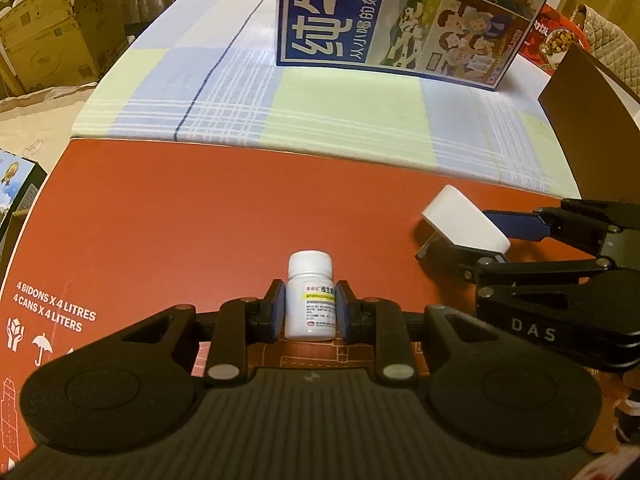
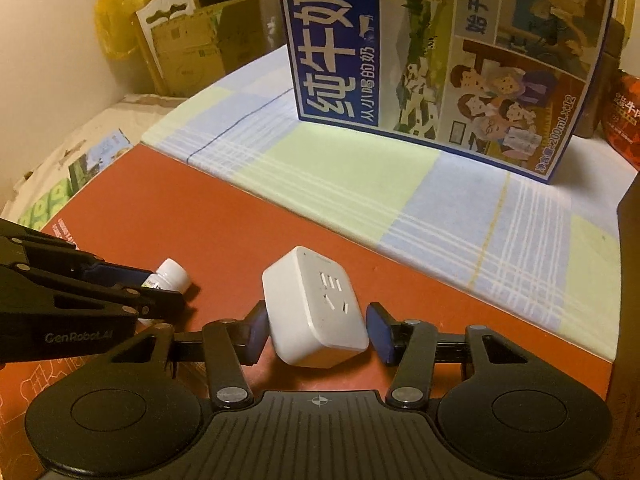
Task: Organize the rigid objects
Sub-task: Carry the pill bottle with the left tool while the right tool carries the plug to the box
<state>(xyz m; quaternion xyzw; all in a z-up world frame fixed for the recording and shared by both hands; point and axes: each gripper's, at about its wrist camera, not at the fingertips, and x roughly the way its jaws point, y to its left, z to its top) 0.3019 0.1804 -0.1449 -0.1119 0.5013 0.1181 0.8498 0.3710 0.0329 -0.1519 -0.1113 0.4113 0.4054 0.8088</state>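
- Left wrist view: the left tool (image 1: 310,312) pinches a small white pill bottle (image 1: 310,300) by its labelled body, blue pads flat on either side, cap clear above them. The bottle stands upright on a red cardboard sheet (image 1: 200,208) laid over the bench's checked cloth (image 1: 320,112). To the right, the right tool (image 1: 476,232) straddles a white plug adapter (image 1: 464,220), which is tilted with its prongs angled toward the cardboard. A blue milk carton box (image 1: 400,16) stands behind on the cloth.
- Right wrist view: the right tool (image 2: 316,328) has its pads either side of the adapter (image 2: 316,308); the left pad touches its side, while a sliver of gap shows at the right pad, so the jaws are not yet fully clamped. The adapter sits tilted, socket face up. The bottle (image 2: 172,274) lies just beside, in the left tool (image 2: 160,292).
- Handling, as judged: both items look light, hard and smooth. The bottle's round body could twist, so a mid-label hold suits it. The adapter's flat opposite sides offer the surest purchase; its glossy, rounded corners may slip.
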